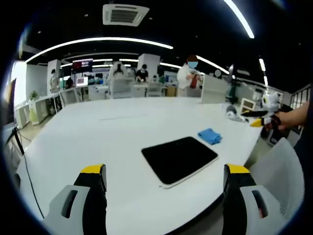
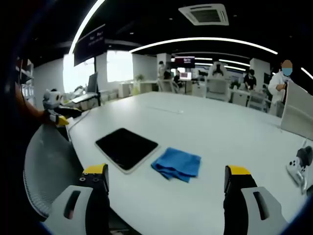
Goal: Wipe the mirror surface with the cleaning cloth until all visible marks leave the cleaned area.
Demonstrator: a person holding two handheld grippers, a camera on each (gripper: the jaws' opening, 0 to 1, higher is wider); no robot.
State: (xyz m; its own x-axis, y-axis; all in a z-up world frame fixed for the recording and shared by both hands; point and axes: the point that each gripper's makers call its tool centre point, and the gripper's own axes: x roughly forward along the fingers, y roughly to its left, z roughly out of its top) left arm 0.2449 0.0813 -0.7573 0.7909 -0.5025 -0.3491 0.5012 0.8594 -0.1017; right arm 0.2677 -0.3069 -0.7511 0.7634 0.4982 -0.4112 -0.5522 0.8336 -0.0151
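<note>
Right gripper view: the mirror (image 2: 126, 148), a dark rectangular panel, is laid flat near the white worktop's (image 2: 210, 132) edge, with the crumpled blue cleaning cloth (image 2: 177, 164) just beside it, presumably staged for wiping. The right hand-held gripper (image 2: 166, 183) is held wide and empty above both. The left hand-held gripper (image 1: 165, 182) is likewise spread wide, nothing grasped.

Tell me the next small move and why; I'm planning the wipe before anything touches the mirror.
Probably lower the right tool onto the blue cloth and close on it. Both tools are open and empty, the cloth lies crumpled on the white table beside the dark mirror, apart from it, directly ahead of the right tool. The left tool faces the mirror.
</note>
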